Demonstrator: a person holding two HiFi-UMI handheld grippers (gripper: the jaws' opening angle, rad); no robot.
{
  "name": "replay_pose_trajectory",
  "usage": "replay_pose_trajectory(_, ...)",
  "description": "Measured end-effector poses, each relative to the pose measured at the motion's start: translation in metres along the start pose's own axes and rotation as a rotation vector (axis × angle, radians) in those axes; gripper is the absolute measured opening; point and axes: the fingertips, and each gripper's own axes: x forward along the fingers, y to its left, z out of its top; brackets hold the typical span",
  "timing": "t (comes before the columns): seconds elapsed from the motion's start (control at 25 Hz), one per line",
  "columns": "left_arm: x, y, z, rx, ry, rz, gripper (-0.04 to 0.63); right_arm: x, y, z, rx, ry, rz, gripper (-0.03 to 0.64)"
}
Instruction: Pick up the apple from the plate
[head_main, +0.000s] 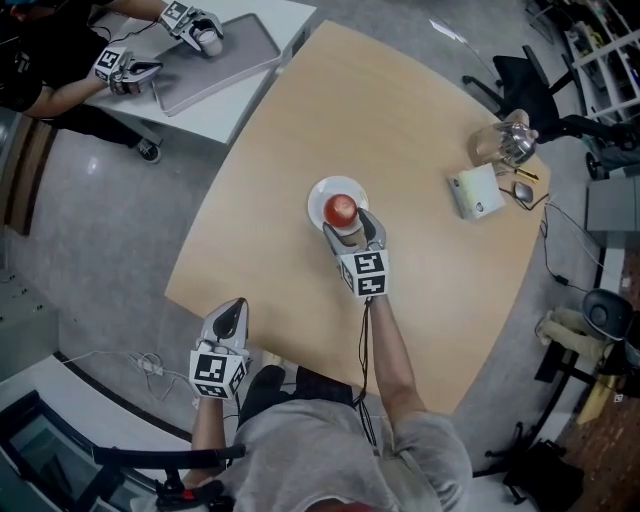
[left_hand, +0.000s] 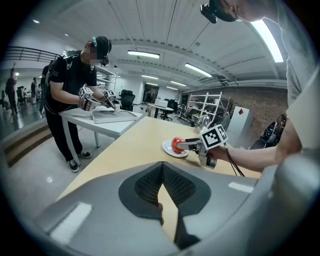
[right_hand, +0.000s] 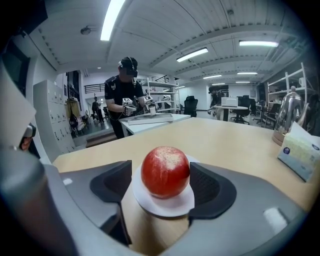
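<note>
A red apple (head_main: 340, 209) (right_hand: 165, 171) sits on a small white plate (head_main: 318, 200) (right_hand: 165, 207) in the middle of the tan wooden table (head_main: 400, 110). My right gripper (head_main: 352, 223) (right_hand: 161, 176) reaches over the plate's near rim, jaws wide apart on either side of the apple; a gap shows at the left pad, so nothing is gripped. My left gripper (head_main: 231, 309) (left_hand: 162, 166) hovers off the table's near left edge with its pads together and nothing in them. From the left gripper view the apple (left_hand: 177, 144) and right gripper (left_hand: 189, 145) show ahead.
A glass kettle (head_main: 505, 143), a tissue box (head_main: 476, 191) and a small dark object (head_main: 523, 190) stand at the table's far right. Another person with grippers works at a grey tray (head_main: 215, 55) on a separate table at the far left. Office chairs (head_main: 520, 85) stand beyond.
</note>
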Motion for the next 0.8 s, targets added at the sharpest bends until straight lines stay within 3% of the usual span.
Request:
replay_pose_trajectory(0.24, -0.003, 0.003, -0.002, -0.011, 0.006, 0.018, 0.020, 0.011, -0.005, 0.000, -0.047, 0.010, -0.034, 0.359)
replay_pose_trajectory(0.8, -0.005, 0.006, 0.000, -0.021, 0.003, 0.050, 0.020, 0.025, -0.005, -0.002, -0.046, 0.017, -0.032, 0.373)
